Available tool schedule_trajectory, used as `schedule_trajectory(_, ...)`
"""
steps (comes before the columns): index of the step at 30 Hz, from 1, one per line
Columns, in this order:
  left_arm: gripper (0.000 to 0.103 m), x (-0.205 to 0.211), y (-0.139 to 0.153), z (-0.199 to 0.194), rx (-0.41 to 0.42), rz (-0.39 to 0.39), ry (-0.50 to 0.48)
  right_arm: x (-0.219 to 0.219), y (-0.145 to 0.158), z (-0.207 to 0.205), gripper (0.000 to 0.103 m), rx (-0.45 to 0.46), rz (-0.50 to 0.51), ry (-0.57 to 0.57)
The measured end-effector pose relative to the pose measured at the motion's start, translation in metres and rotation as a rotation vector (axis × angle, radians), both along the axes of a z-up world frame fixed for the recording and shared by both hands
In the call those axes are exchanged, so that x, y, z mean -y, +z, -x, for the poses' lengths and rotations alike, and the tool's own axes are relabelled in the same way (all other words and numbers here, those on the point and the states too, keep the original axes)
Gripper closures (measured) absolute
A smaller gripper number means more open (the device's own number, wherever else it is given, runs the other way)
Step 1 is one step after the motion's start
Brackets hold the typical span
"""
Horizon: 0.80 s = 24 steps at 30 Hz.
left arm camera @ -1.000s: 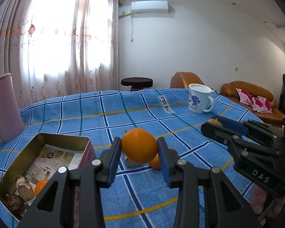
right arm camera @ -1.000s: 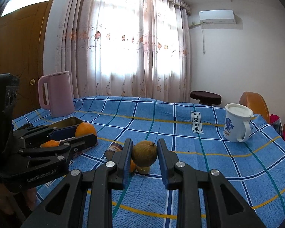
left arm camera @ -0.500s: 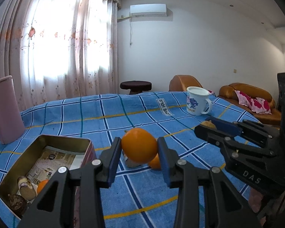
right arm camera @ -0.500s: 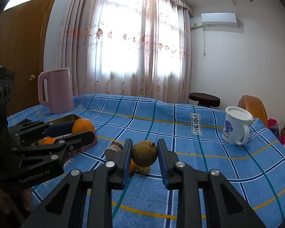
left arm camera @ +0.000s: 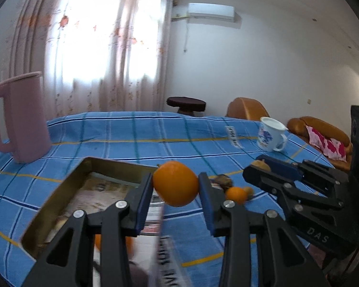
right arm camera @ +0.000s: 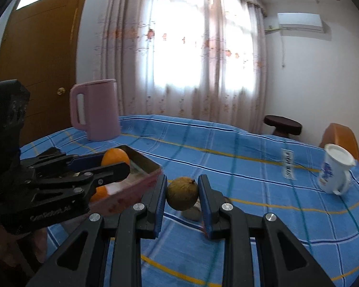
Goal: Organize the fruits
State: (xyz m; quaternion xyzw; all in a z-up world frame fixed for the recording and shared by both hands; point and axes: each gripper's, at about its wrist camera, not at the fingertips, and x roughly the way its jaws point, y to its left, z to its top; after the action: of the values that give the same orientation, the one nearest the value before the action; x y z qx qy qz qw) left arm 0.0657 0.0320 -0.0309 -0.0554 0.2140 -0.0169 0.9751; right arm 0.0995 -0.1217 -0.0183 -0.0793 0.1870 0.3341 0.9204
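Note:
My left gripper is shut on a large orange and holds it above the right rim of the open metal tin. The tin has a paper lining and another orange inside. My right gripper is shut on a round brown fruit, held above the cloth just right of the tin. A small orange and some dark brown fruits lie on the cloth between the grippers. The left gripper also shows in the right wrist view.
A pink kettle stands at the back left of the blue checked tablecloth. A white mug stands at the back right. A dark stool and brown sofas are beyond the table.
Both grippers have swung left toward the tin with their fruits still held. The tin now lies directly under the left gripper, and the kettle appears closer in both views.

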Motion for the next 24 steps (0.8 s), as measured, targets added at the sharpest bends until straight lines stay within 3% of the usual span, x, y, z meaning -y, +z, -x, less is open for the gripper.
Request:
schedule_trajectory(12, 0.063, -0.074, -0.007, -0.004, -0.082, 0.048, 0.127, -0.072, -0.007, 0.008, 0.075, -0.021, 0.045, 0.145)
schedule_trajectory(24, 0.063, -0.090, -0.023, -0.018, -0.163, 0.073, 0.127, -0.108, -0.034, 0.001, 0.075, -0.102, 0.145, 0.201)
